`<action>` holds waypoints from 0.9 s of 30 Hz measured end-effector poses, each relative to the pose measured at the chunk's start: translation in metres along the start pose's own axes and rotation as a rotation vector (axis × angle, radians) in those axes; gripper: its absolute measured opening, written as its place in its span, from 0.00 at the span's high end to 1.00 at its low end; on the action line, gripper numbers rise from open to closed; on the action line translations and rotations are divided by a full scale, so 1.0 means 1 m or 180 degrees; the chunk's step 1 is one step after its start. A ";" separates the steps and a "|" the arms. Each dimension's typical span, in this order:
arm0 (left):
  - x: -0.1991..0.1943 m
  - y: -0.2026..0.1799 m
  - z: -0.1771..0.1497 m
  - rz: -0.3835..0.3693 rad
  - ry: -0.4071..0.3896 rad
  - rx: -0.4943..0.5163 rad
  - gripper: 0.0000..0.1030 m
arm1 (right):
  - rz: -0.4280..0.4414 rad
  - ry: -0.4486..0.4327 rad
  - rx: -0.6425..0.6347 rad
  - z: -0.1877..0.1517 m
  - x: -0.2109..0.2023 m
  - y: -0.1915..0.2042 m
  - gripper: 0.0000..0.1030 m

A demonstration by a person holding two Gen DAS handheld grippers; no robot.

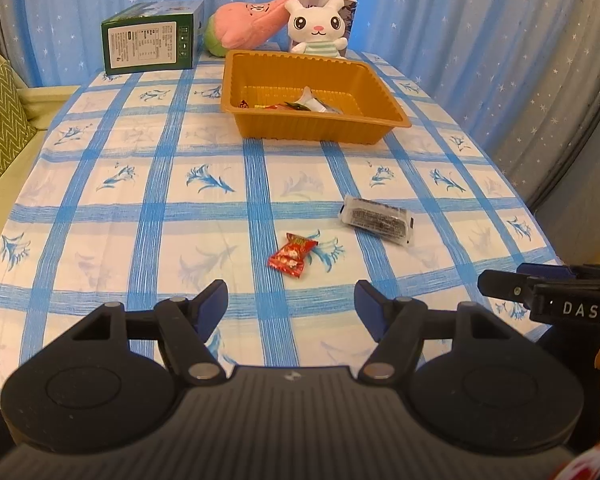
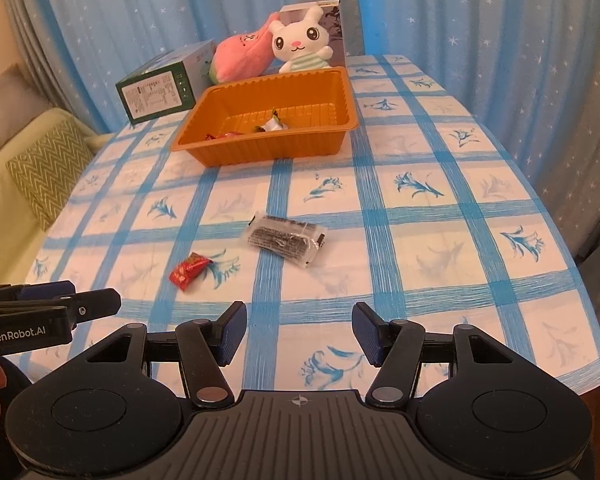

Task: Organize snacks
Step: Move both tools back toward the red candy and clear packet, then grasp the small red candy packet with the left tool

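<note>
An orange plastic tray [image 1: 384,92] [image 2: 342,100] sits toward the far end of the table with several small snack packets [image 1: 300,105] [image 2: 256,128] in it. A small red snack packet [image 1: 292,255] [image 2: 190,271] lies on the cloth just ahead of my left gripper [image 1: 291,300]. That gripper stands open, with nothing between its jaws. A clear packet with a dark snack [image 1: 377,220] [image 2: 285,240] lies to the red one's right, ahead of my right gripper [image 2: 299,328], which is open and holds nothing. Each gripper shows at the edge of the other's view.
A blue-checked tablecloth [image 1: 160,208] [image 2: 440,240] covers the table. At the far end stand a green box [image 1: 152,42] [image 2: 160,90], a pink plush [image 1: 252,24] [image 2: 242,54], and a white rabbit plush [image 1: 316,26] [image 2: 300,42] before a carton. A sofa with a zigzag cushion [image 1: 0,120] [image 2: 48,172] is left.
</note>
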State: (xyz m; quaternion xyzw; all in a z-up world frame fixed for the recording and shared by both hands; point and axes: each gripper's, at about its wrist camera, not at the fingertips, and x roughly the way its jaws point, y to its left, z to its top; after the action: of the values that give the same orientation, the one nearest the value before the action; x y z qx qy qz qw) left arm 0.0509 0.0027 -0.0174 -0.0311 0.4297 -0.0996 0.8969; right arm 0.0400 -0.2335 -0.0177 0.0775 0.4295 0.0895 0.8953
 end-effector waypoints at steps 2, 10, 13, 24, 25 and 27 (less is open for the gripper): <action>0.001 0.000 -0.001 0.0002 0.0009 0.0000 0.35 | -0.0007 0.0011 -0.0018 -0.002 0.001 0.000 0.43; 0.008 0.002 -0.001 0.0003 0.0039 -0.0017 0.35 | -0.0003 0.0058 0.0024 -0.003 0.008 -0.005 0.43; 0.013 0.002 -0.002 -0.0004 0.0057 -0.0017 0.35 | -0.0016 0.0075 0.0043 -0.004 0.011 -0.007 0.43; 0.048 0.005 0.001 -0.0078 0.0138 0.0060 0.37 | -0.0046 0.0109 0.0088 0.000 0.032 -0.017 0.43; 0.053 0.005 0.001 -0.0075 0.0147 0.0077 0.40 | -0.0050 0.0109 0.0085 0.000 0.034 -0.018 0.43; 0.062 0.006 0.003 -0.0081 0.0156 0.0128 0.42 | -0.0055 0.0112 0.0091 0.002 0.039 -0.019 0.43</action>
State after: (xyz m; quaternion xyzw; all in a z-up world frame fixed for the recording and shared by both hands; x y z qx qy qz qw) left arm 0.0922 -0.0047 -0.0639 -0.0161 0.4490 -0.1203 0.8852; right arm 0.0670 -0.2434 -0.0498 0.0850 0.4470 0.0769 0.8872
